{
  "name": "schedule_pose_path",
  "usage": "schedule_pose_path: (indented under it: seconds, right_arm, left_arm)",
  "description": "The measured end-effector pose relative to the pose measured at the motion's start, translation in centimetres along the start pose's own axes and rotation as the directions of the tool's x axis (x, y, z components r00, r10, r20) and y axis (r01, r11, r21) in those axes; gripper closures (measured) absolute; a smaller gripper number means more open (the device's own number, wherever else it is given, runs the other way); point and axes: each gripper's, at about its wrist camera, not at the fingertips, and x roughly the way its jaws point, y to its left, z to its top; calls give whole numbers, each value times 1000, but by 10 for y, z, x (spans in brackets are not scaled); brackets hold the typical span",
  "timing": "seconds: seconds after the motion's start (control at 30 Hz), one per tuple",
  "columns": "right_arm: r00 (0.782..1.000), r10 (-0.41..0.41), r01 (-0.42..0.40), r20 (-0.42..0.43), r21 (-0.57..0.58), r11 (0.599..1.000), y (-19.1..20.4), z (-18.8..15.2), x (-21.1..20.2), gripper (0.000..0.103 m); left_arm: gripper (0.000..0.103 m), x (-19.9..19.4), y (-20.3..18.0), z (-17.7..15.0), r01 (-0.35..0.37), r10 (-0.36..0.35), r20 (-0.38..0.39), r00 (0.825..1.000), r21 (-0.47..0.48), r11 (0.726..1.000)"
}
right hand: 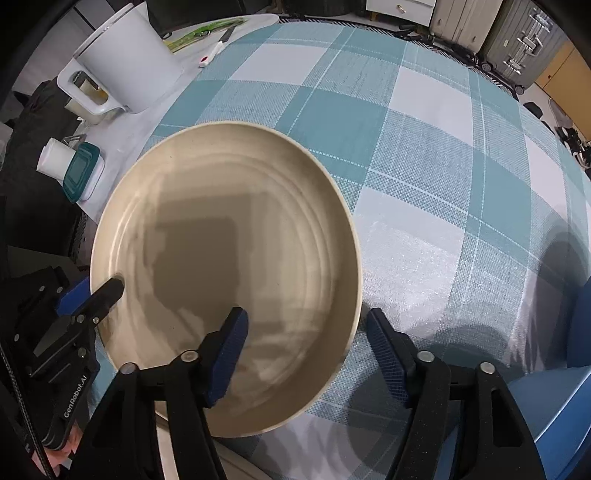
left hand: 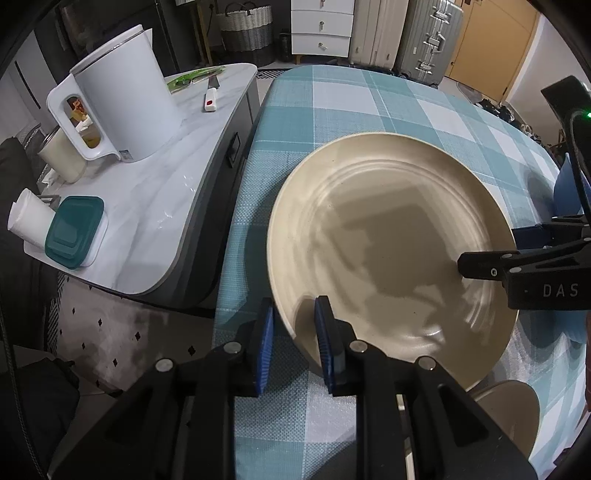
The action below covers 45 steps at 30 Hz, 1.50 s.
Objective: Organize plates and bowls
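While a checked teal-and-white cloth covers the table (left hand: 369, 103), a large beige plate (left hand: 388, 236) sits over its near-left part, raised at the edge nearest the camera in the left wrist view. To the left stands a white marble-look side counter (left hand: 155, 206) carrying a white kettle (left hand: 125, 96), a teal-lidded box (left hand: 74, 230) and a knife (left hand: 211, 94). Two suitcases (left hand: 406, 37) and a white drawer unit (left hand: 321, 26) line the far wall.

Left gripper (left hand: 293, 343) straddles the plate's rim, one blue pad outside and one inside, set close about the edge; whether the pads press the rim cannot be told. Right gripper (right hand: 306, 354) is spread wide, its left finger over the plate's inner surface and its right finger over the cloth just beyond the rim, gripping nothing. A second beige dish (left hand: 513, 410) peeks out beneath the plate at the near edge, and something blue (right hand: 561, 406) lies at the right.
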Motion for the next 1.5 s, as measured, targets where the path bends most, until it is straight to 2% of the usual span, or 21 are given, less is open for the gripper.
schedule_pose_path:
  seconds: [0.3,0.4,0.73,0.9,1.0,1.2,1.3,1.37,1.5]
  right_arm:
    - [999,0,-1,43,18,1000,0,-3,-10,64]
    - [995,-1,-2,99,29,1000,-3,-5,-18,73]
    - [988,27,-33,149,38,999,-9,-10,-29,79]
    - [984,-14,8,180,38,999,-5,-12,-35,84]
    - [984,31,-43,175,63,997,-9,-13,-37,89]
    - [991,7,-13,134,44,999,0,-12,-32,88]
    - [987,-6,-3,158,60,998,-1,-10,-36,88]
    - [980,-40,24,195,83,996,-5,-9,-43,82]
    - [988,-13,-8,153,132,991,-19,-4,-34,80]
  left_arm:
    - [81,1,0,0,10,-10,-13,1000,-16,1000]
    - [80,2,-1,-1,23,-23,-21,1000,-18,1000]
    - [78,3,4,-1,49,-51,-40,998,-52,997]
    - [81,2,7,-1,44,-46,-35,998,-68,997]
    - [83,-2,8,-1,42,-43,-21,999,-74,996]
    - [80,0,8,-2,42,-44,-34,998,-59,997]
    - [74,0,12,-3,44,-46,-36,998,-74,996]
    - [68,0,12,-4,39,-41,-37,998,-71,997]
    - [67,0,15,-5,42,-46,-41,998,-87,995]
